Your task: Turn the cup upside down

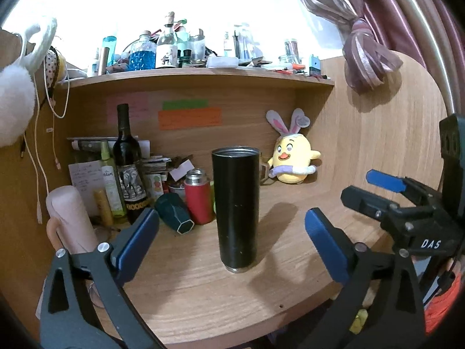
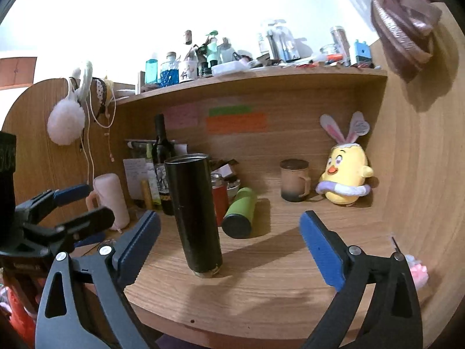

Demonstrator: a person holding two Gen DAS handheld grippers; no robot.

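Note:
A tall black cylindrical cup (image 1: 236, 209) stands upright on the wooden desk (image 1: 189, 288), open rim up, metal base down. In the left wrist view my left gripper (image 1: 231, 242) is open, its blue pads either side of the cup's lower half, not touching, a little nearer the camera. The cup also shows in the right wrist view (image 2: 195, 215), left of centre. My right gripper (image 2: 229, 244) is open and empty, with the cup near its left pad. Each gripper shows in the other's view: the right one (image 1: 375, 189), the left one (image 2: 78, 203).
Clutter stands behind the cup at the left: a wine bottle (image 1: 128, 171), a red flask (image 1: 199, 197), a dark teal cup on its side (image 1: 174, 216), a green bottle lying down (image 2: 239, 212), a pink mug (image 2: 112, 200). A brown mug (image 2: 294, 183) and yellow plush chick (image 2: 345, 180) sit at the back right.

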